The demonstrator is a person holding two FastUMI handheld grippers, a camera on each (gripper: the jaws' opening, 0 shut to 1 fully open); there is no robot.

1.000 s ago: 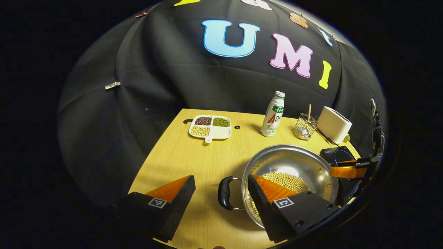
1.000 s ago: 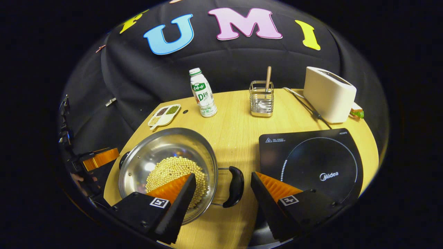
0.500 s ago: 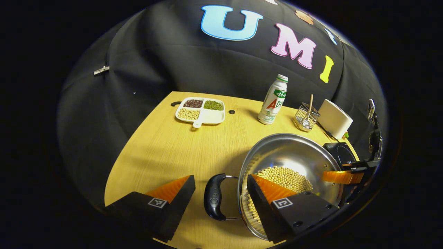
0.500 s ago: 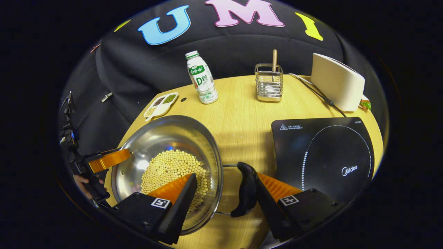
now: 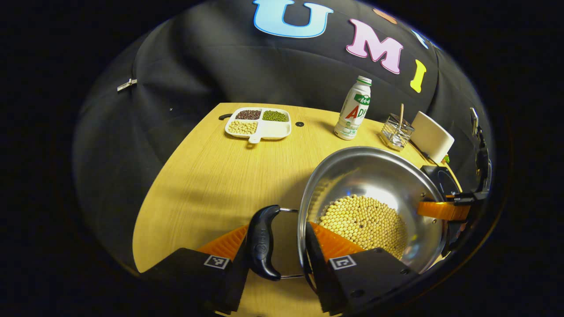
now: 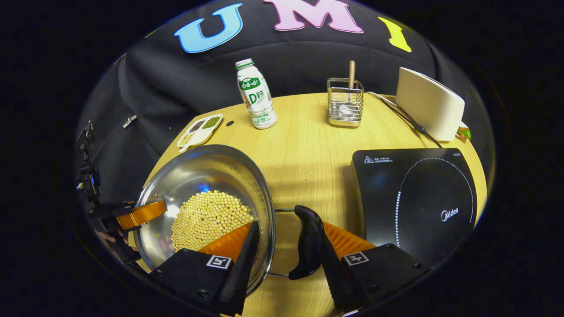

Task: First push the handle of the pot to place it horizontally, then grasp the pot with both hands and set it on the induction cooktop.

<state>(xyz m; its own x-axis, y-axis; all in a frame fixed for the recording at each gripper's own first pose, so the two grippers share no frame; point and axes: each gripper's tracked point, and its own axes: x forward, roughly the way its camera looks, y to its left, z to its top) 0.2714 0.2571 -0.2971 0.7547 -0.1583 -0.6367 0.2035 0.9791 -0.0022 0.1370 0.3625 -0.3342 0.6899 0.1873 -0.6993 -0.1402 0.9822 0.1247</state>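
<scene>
A round stainless-steel pot, partly filled with soybeans, is seen on the tabletop, its two black loop handles turned out level. The black induction cooktop lies flat nearby, unoccupied.

Divided bean dish at table's far left; milk bottle, wire utensil holder, white toaster along back

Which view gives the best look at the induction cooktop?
The right gripper view: the cooktop lies nearly whole on the table, its ring marking visible, right of the pot. The left gripper view shows just a dark corner of it behind the pot's far rim.
</scene>
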